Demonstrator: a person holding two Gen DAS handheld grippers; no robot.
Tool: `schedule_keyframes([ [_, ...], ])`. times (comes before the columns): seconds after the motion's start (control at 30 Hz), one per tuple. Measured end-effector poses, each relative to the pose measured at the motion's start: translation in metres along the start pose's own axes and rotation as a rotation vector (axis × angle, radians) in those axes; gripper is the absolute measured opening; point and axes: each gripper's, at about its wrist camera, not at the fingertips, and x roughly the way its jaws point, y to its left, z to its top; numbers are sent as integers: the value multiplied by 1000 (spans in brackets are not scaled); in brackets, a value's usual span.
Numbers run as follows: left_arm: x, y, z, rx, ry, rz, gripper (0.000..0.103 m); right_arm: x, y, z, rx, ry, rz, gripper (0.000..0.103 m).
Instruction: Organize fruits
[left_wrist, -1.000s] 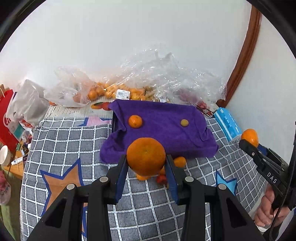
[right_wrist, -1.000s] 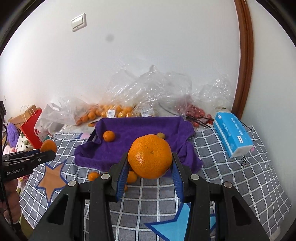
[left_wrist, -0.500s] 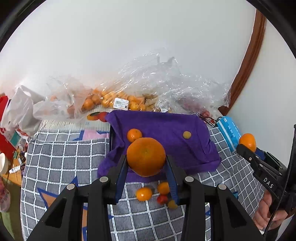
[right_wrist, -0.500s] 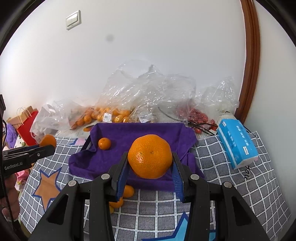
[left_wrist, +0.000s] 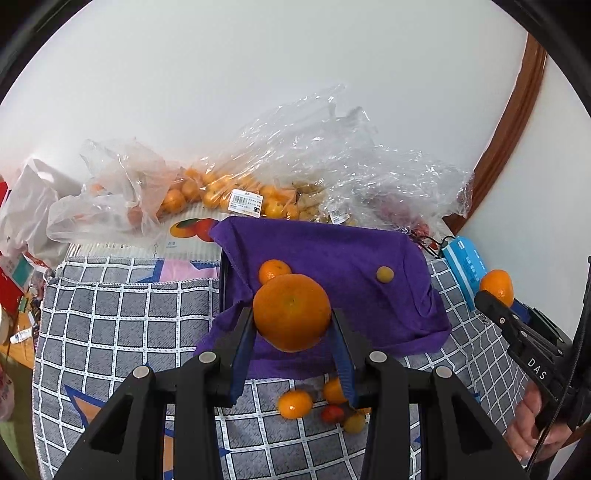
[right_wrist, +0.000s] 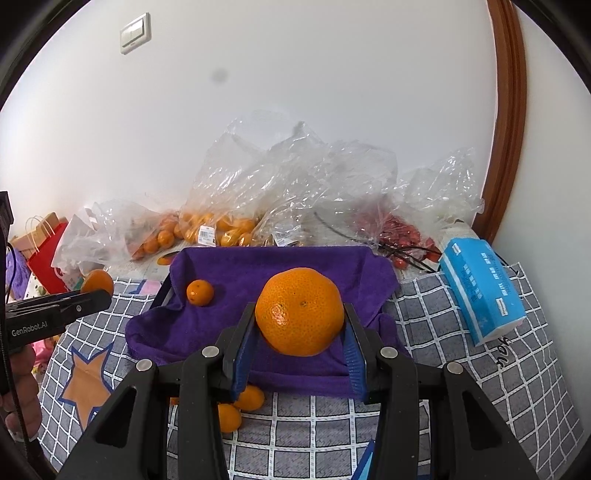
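Nearest the lens, before the purple cloth (left_wrist: 343, 258), an orange (left_wrist: 291, 312) is pinched by the left gripper (left_wrist: 292, 332), and another orange (right_wrist: 300, 311) is clamped in the right gripper (right_wrist: 299, 334). On the cloth, a small mandarin (right_wrist: 200, 292) is seen. Behind the cloth, bagged fruit (right_wrist: 218, 225) is piled against the wall.

The right hand-held gripper (right_wrist: 300, 325) clamps a large orange (right_wrist: 299, 312) above a purple cloth (right_wrist: 288, 266), where a small mandarin (right_wrist: 200, 292) lies at the left.
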Motion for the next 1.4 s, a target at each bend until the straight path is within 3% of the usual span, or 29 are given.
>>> schedule_keyframes([
  [0.77, 49, 7, 24, -11, 41, -30, 38, 54, -3, 12, -9, 39, -14, 43],
  [1.4, 106, 19, 12, -34, 117, -57, 38, 115, -20, -3, 2, 122, -28, 43],
])
